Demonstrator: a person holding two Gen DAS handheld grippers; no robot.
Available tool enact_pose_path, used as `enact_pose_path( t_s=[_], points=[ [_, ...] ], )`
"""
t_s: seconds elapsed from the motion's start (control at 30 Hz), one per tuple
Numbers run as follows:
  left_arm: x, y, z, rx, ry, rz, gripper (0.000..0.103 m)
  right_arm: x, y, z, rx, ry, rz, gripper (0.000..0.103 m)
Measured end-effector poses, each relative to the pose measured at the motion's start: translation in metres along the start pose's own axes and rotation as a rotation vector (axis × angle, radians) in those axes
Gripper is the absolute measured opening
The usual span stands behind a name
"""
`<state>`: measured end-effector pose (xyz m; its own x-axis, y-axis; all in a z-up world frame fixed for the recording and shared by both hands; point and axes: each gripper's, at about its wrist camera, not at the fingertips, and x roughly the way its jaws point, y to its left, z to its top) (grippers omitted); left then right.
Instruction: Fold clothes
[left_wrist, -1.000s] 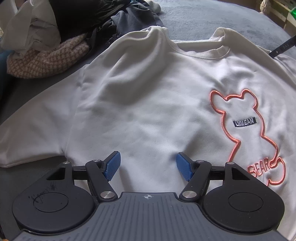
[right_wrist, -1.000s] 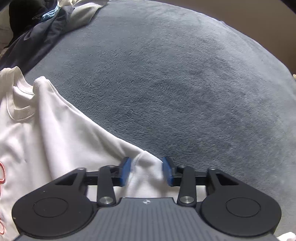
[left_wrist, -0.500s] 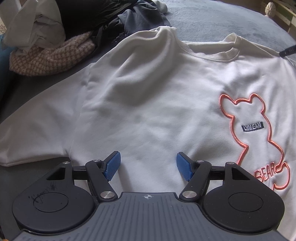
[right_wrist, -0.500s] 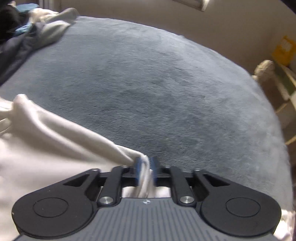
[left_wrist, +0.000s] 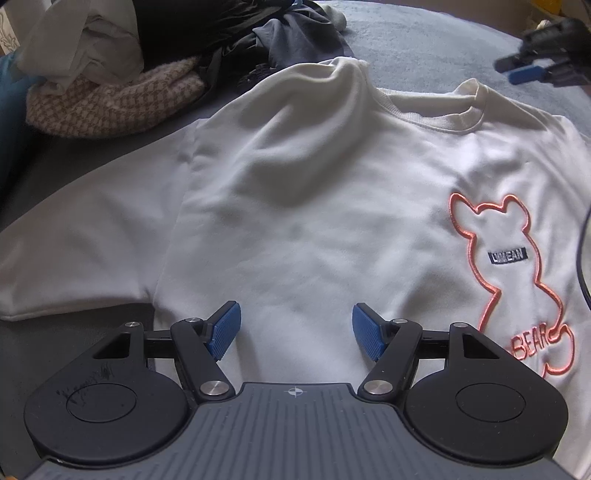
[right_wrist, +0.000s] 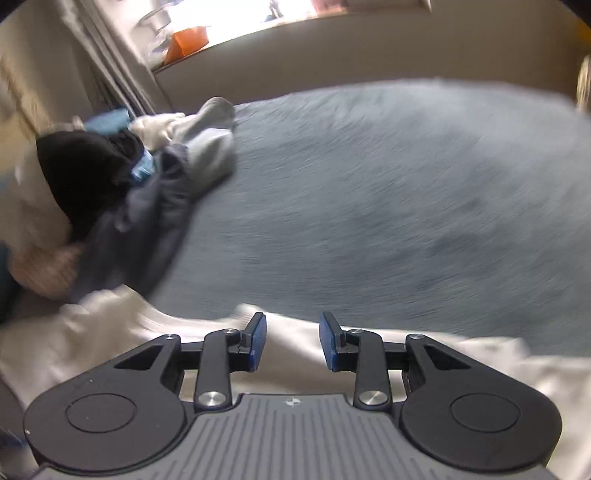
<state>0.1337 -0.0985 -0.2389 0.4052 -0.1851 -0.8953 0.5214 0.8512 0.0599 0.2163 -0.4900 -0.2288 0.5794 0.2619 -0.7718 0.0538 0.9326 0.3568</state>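
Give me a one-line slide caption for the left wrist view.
Left tool open above a white sweatshirt with a pink bear outline, spread on a grey blanket beside a clothes pile.

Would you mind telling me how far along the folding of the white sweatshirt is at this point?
Early. Done: the white sweatshirt lies spread face up on the grey blanket, bear outline showing. In hand: nothing is gripped; the left gripper hovers open over the lower front, and the right gripper, jaws just opening, has nothing pinched. Left: no fold shows yet, the sleeve lies out flat, and a pile of clothes waits.
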Motion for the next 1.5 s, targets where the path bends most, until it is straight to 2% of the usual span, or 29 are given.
enact_pose_path(
  t_s=[0.07, 0.17, 0.33, 0.4, 0.43, 0.5, 0.57, 0.7, 0.77, 0.8, 0.87, 0.97, 1.03, 1.1, 1.27, 1.37, 1.43, 1.5],
  points=[
    [-0.003, 0.006, -0.001, -0.009, 0.001, -0.003, 0.067, 0.009, 0.016, 0.010, -0.028, 0.016, -0.002, 0.037],
    [-0.006, 0.016, -0.003, -0.029, 0.002, -0.007, 0.067, 0.030, 0.046, 0.024, -0.163, 0.071, -0.064, 0.043],
    [-0.011, 0.031, -0.010, -0.056, -0.001, -0.015, 0.067, 0.075, 0.073, 0.032, -0.284, 0.232, -0.179, 0.041],
    [-0.014, 0.038, -0.014, -0.060, -0.002, -0.015, 0.067, 0.089, 0.077, 0.026, -0.327, 0.301, -0.225, 0.025],
    [-0.015, 0.041, -0.016, -0.065, -0.001, -0.015, 0.067, 0.092, 0.079, 0.023, -0.343, 0.307, -0.239, 0.001],
    [-0.015, 0.049, -0.019, -0.075, 0.006, -0.013, 0.067, 0.091, 0.083, 0.017, -0.352, 0.274, -0.265, 0.001],
    [-0.016, 0.056, -0.022, -0.092, 0.016, -0.007, 0.067, 0.087, 0.082, 0.016, -0.320, 0.191, -0.302, 0.001],
    [-0.021, 0.068, -0.029, -0.129, 0.035, -0.010, 0.067, 0.084, 0.068, 0.017, -0.147, 0.037, -0.347, 0.000],
    [-0.023, 0.071, -0.031, -0.124, 0.038, -0.014, 0.067, 0.077, 0.062, 0.015, -0.038, -0.015, -0.331, 0.000],
    [-0.024, 0.073, -0.032, -0.121, 0.037, -0.016, 0.067, 0.070, 0.062, 0.014, -0.002, -0.042, -0.288, 0.000],
    [-0.025, 0.078, -0.030, -0.127, 0.032, -0.025, 0.067, 0.063, 0.073, 0.010, -0.005, -0.012, -0.186, 0.001],
    [-0.024, 0.085, -0.029, -0.146, 0.025, -0.040, 0.067, 0.062, 0.107, -0.003, -0.151, 0.109, -0.129, 0.002],
    [-0.025, 0.090, -0.029, -0.156, 0.022, -0.048, 0.067, 0.066, 0.126, -0.010, -0.230, 0.162, -0.126, 0.002],
    [-0.026, 0.096, -0.031, -0.166, 0.024, -0.060, 0.067, 0.073, 0.142, -0.016, -0.300, 0.173, -0.162, 0.004],
    [-0.030, 0.113, -0.040, -0.175, 0.014, -0.083, 0.067, 0.093, 0.167, -0.023, -0.279, 0.240, -0.137, 0.004],
    [-0.032, 0.122, -0.047, -0.193, 0.007, -0.101, 0.067, 0.122, 0.173, -0.025, -0.274, 0.274, -0.200, 0.004],
    [-0.033, 0.126, -0.052, -0.183, 0.006, -0.114, 0.067, 0.136, 0.171, -0.018, -0.210, 0.238, -0.224, 0.002],
    [-0.034, 0.128, -0.057, -0.154, 0.008, -0.119, 0.067, 0.135, 0.164, -0.002, -0.069, 0.128, -0.236, 0.004]
  ],
)
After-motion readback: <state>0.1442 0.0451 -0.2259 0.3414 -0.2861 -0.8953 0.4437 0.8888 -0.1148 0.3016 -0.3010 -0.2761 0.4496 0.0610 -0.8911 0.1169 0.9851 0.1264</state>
